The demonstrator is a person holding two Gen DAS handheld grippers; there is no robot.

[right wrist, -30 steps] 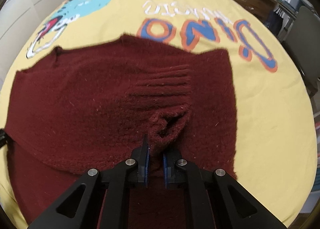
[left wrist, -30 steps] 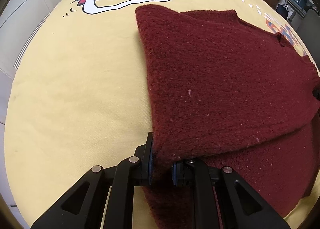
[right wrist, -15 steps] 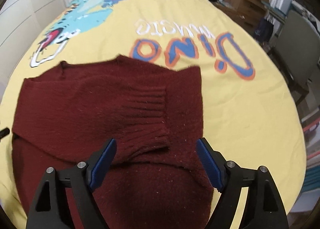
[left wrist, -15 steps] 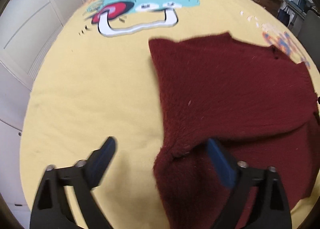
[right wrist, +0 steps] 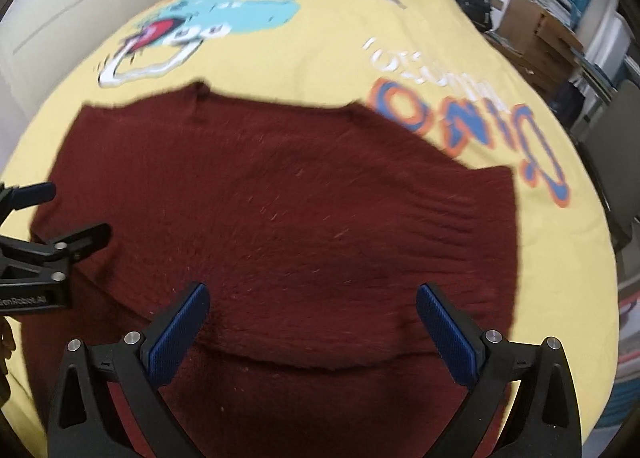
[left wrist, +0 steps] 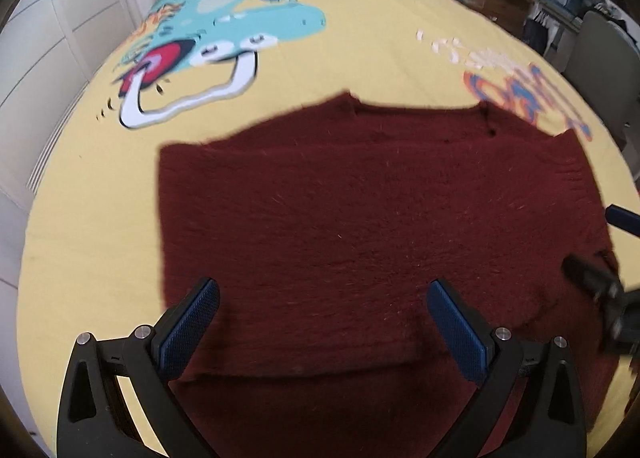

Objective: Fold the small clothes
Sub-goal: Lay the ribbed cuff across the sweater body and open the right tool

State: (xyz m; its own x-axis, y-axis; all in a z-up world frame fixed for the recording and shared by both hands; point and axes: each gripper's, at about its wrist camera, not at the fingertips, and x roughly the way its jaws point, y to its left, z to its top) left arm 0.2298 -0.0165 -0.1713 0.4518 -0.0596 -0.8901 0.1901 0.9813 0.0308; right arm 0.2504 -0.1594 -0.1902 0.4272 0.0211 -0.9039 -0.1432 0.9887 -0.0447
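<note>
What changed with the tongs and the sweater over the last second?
Both tongs, left and right, let go of the maroon sweater: their jaws have just been opening, now wide with nothing clamped, and both backed away. The sweater stays folded on the yellow bedspread.

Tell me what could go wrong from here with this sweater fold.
1. Both grippers, left and right, have just been opening, with nothing between their jaws, so the loose folded sleeves could slide back open.
2. The sweater lies on a soft bedspread; a low regrasp may pinch that too.
3. The fold edge looks uneven.
</note>
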